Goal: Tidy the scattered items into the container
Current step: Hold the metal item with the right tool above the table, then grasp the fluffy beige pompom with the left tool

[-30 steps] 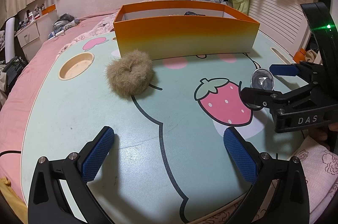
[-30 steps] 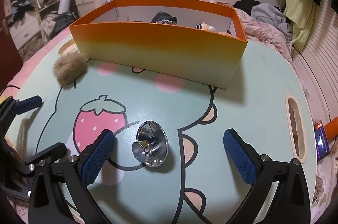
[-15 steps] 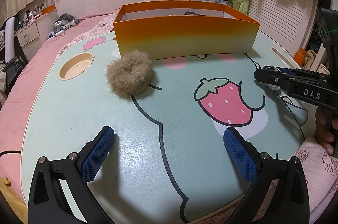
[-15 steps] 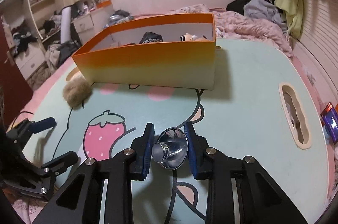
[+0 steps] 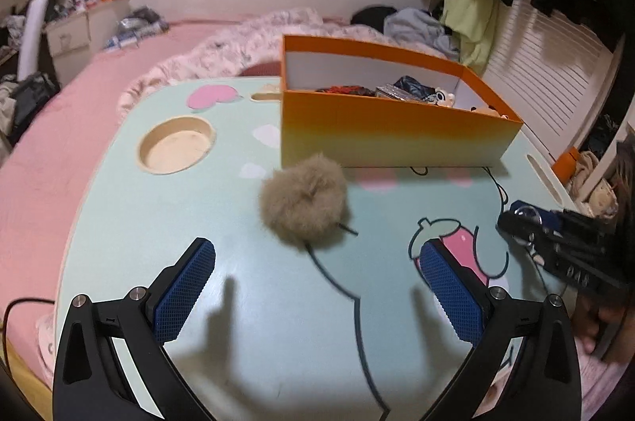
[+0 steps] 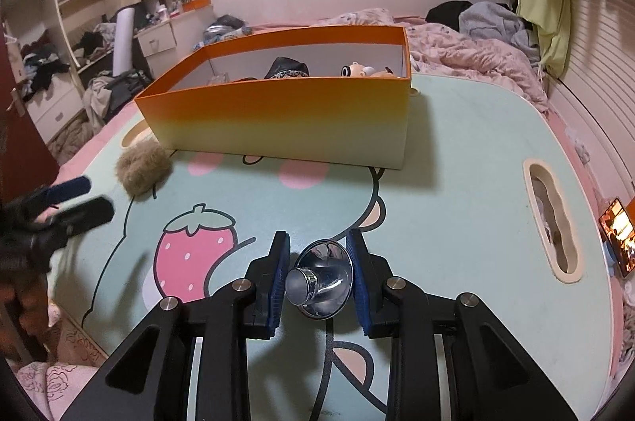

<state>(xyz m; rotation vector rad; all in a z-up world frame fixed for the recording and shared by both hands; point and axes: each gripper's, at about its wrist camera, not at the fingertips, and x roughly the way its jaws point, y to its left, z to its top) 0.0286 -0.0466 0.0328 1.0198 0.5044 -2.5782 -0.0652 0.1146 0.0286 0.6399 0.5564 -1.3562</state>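
right gripper (image 6: 317,276) pinches a shiny metal funnel (image 6: 322,278) above the cartoon-print surface (image 6: 456,183); left gripper (image 5: 317,298) spread wide, fluffy brown scrunchie (image 5: 303,200) at its twelve o'clock, just short of the orange box (image 5: 397,135).

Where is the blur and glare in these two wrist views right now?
Left wrist view: the right gripper at the edge is smeared, while the fluffy scrunchie looks soft. Right wrist view: the left gripper is motion-blurred, the shiny metal funnel shows bright reflections, and the orange box is sharp; fisheye bending in both.
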